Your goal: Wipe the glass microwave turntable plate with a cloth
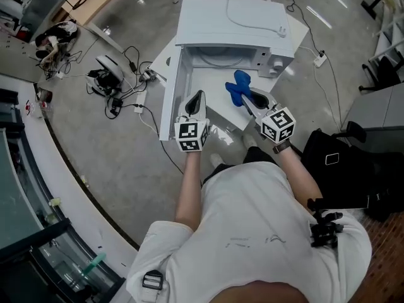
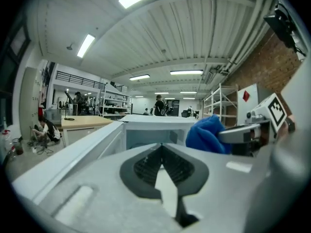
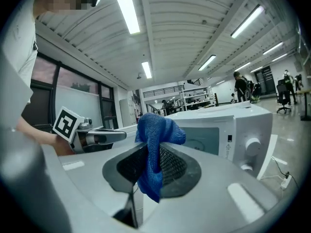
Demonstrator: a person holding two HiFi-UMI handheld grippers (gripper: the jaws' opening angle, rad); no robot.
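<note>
A white microwave stands on a white table with its door swung open to the left. Inside the cavity only a faint curved rim shows, so I cannot make out the glass plate clearly. My right gripper is shut on a blue cloth, which bunches above the jaws and hangs below them. My left gripper is shut with nothing between its jaws. Both are held in front of the opening, side by side. The cloth also shows in the left gripper view.
The microwave's knobs sit on the right of its front. A white cable lies across its top. Cables and a power strip litter the floor at left. A black bag stands at right, close to the person.
</note>
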